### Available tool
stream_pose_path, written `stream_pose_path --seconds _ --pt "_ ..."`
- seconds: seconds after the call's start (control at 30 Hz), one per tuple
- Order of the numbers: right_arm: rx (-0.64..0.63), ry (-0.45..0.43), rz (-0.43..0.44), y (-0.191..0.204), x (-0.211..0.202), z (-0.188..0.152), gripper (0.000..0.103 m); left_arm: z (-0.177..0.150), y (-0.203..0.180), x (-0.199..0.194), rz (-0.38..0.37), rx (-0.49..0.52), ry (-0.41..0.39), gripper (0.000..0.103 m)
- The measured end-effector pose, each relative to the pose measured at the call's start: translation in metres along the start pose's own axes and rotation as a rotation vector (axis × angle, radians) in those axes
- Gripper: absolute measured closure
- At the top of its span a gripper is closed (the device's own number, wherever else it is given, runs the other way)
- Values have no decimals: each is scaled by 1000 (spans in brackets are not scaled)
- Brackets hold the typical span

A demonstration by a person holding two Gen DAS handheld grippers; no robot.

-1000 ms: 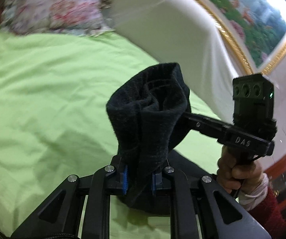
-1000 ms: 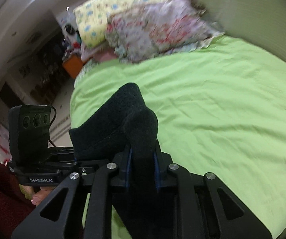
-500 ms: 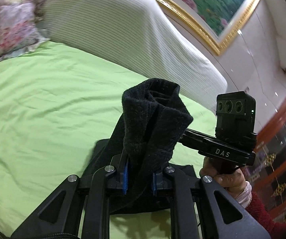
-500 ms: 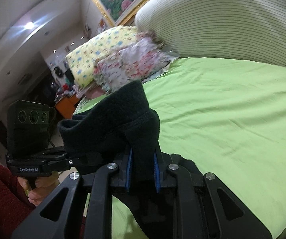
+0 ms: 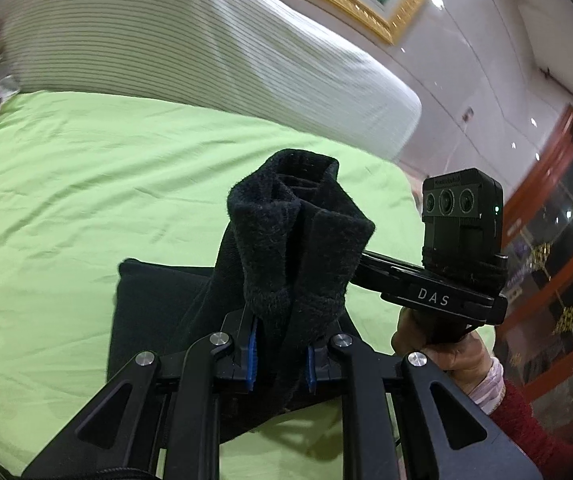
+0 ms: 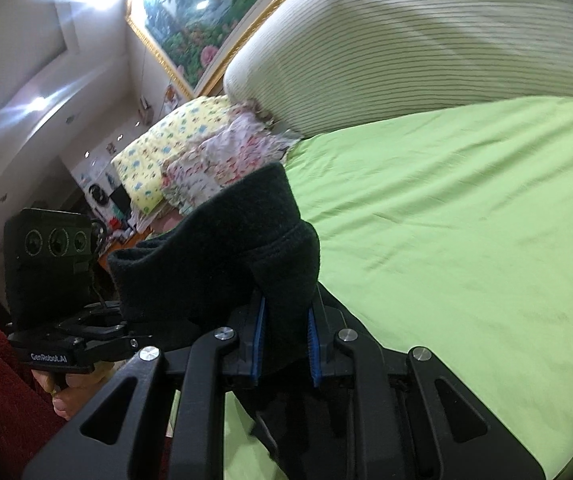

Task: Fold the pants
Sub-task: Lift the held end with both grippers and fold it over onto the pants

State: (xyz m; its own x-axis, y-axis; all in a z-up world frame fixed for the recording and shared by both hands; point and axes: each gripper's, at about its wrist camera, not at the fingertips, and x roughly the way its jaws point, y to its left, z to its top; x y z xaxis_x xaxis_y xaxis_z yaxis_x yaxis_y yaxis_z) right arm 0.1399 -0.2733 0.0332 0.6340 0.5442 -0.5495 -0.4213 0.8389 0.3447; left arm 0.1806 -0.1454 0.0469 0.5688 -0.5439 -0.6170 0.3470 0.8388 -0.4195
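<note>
Black fleece pants [image 5: 294, 248]: a thick bunched fold stands up between the blue pads of the left gripper [image 5: 280, 356], which pinches it firmly. The rest of the garment hangs down and spreads in a dark flat layer on the green bedsheet [image 5: 86, 184], near the sheet's edge closest to the camera.

Same pants [image 6: 222, 264], right wrist view: a second bunched fold is clamped between the blue pads of the right gripper [image 6: 285, 344], tongs pressed together on the cloth. The fabric stretches leftward from this grip to the other tool, raised off the sheet.

Right gripper seen from the left wrist view: black handle marked DAS, camera block on top, held by a hand [image 5: 446, 344] with a red sleeve [image 5: 526, 424].

Left gripper seen from the right wrist view: black handle with camera block, held by a hand [image 6: 66, 392] beside red cloth.

Green bedsheet [image 6: 466, 240]: wrinkled, covers the bed.

Striped white bolster [image 5: 190, 48]: along the far edge of the bed.

Floral pillows [image 6: 206, 152]: stacked at the far left corner of the bed.

Gold-framed painting [image 6: 190, 20]: on the wall above.
</note>
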Motion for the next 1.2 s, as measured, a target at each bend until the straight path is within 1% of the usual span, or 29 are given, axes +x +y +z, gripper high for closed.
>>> stream_pose_path --seconds 0.13,0.3,0.4,0.43,0.63,0.67,0.7,0.77,0.8,0.83,0.87,0.9,0.97,1.0,1.07,1.13,1.2 --pt "43 -20 -28 -17 -13 -15 84 -8 -22 24 28 76 30 86" --pt "102 -23 -70 -38 -18 -30 83 -17 -36 49 56 132 58 86" --pt "126 -20 -100 -45 -22 -37 78 -20 -42 60 54 148 78 86" --pt "134 -23 -125 -47 -26 -40 77 -21 -43 63 50 160 84 85" --pt "154 -18 -226 -45 -43 -53 77 -38 -50 78 12 220 142 82" --pt "157 -13 -242 -43 -44 -56 77 -39 -51 81 10 228 148 81" --pt "159 -10 -257 -44 -45 -60 77 -42 -53 82 5 242 159 77" --pt "164 -11 -314 -43 -53 -67 77 -47 -54 84 -7 259 176 72" --pt "176 -17 -352 -43 -58 -70 77 -48 -53 83 -12 260 179 65" --pt "191 -25 -390 -44 -64 -73 74 -48 -52 83 -25 259 188 58" --pt "208 -39 -422 -44 -70 -76 70 -47 -51 82 -37 256 195 55" --pt "219 -50 -434 -44 -75 -78 68 -47 -49 79 -54 252 203 51" --pt "251 -95 -460 -41 -89 -82 64 -47 -47 73 -66 249 201 50" --pt "261 -107 -464 -40 -93 -84 60 -46 -44 69 -67 247 200 44" --pt "287 -134 -504 -32 -100 -86 40 -47 -39 59 -74 235 189 43" --pt "288 -164 -527 -24 -104 -88 30 -45 -33 47 -78 226 169 40" --pt "292 -201 -533 -13 -108 -88 29 -42 -27 40 -58 221 143 36"
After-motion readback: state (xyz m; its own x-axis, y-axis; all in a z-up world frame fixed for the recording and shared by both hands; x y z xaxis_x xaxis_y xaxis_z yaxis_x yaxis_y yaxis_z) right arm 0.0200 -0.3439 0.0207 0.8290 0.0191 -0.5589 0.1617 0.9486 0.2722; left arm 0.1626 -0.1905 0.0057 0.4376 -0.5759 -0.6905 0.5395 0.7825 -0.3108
